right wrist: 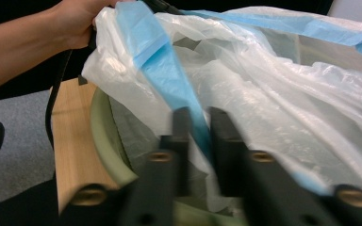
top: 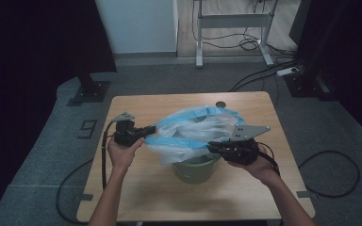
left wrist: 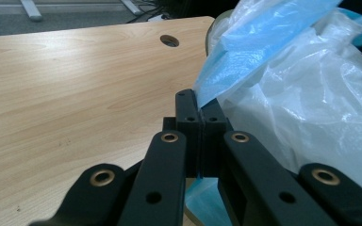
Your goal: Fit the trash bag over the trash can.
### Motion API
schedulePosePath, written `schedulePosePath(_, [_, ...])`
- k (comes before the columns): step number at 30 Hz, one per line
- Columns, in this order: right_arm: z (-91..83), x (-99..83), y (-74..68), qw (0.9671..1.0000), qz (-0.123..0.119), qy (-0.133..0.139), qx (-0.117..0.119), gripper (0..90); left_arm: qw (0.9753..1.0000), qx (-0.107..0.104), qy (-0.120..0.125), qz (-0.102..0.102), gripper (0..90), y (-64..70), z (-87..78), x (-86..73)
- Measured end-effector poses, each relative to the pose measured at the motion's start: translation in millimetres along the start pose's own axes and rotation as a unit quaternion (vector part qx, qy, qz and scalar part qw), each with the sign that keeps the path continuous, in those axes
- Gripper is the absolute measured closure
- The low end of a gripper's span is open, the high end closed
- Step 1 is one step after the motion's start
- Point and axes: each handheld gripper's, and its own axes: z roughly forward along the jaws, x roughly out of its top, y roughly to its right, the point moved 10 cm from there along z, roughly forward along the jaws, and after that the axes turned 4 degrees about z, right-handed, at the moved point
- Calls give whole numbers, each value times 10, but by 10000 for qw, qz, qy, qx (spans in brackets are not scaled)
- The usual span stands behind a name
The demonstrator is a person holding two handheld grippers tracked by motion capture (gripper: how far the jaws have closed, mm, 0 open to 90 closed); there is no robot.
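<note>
With the left claw (top: 152, 128) clamped on the blue hem of the bag (top: 195, 129) and the right claw (top: 210, 146) narrowed around the opposite hem, spread both evenly and lower the mouth over the bin (top: 195, 168) rim at the bench (top: 136, 108) centre, avoiding tears.

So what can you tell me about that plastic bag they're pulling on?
The thin, crinkly, see-through white plastic bag with a blue band along its rim is stretched wide open above a round pale green plastic bucket on the light wooden table, its lower part hanging inside the bucket. The left tongs are shut on the blue edge at one side. The right tongs straddle the blue band opposite; that view is blurred, so their grip is unclear.
</note>
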Motion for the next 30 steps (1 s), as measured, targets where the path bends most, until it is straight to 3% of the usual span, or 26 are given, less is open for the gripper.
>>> schedulePosePath(9, [-229,-98,-192,9987,-16,387,323,889,10000,-18,-15,-20,896,14,8,-11])
schedulePosePath(11, [-284,-198,-313,9980,-69,376,506,889,10000,-16,-40,-30,896,21,13,-24])
schedulePosePath(16, [-310,-410,-433,9970,-41,244,735,890,10000,-19,-69,-61,897,24,19,-38])
schedulePosePath(30, [-120,-801,-376,9961,324,-94,818,890,9996,-39,-244,-156,895,7,57,-94])
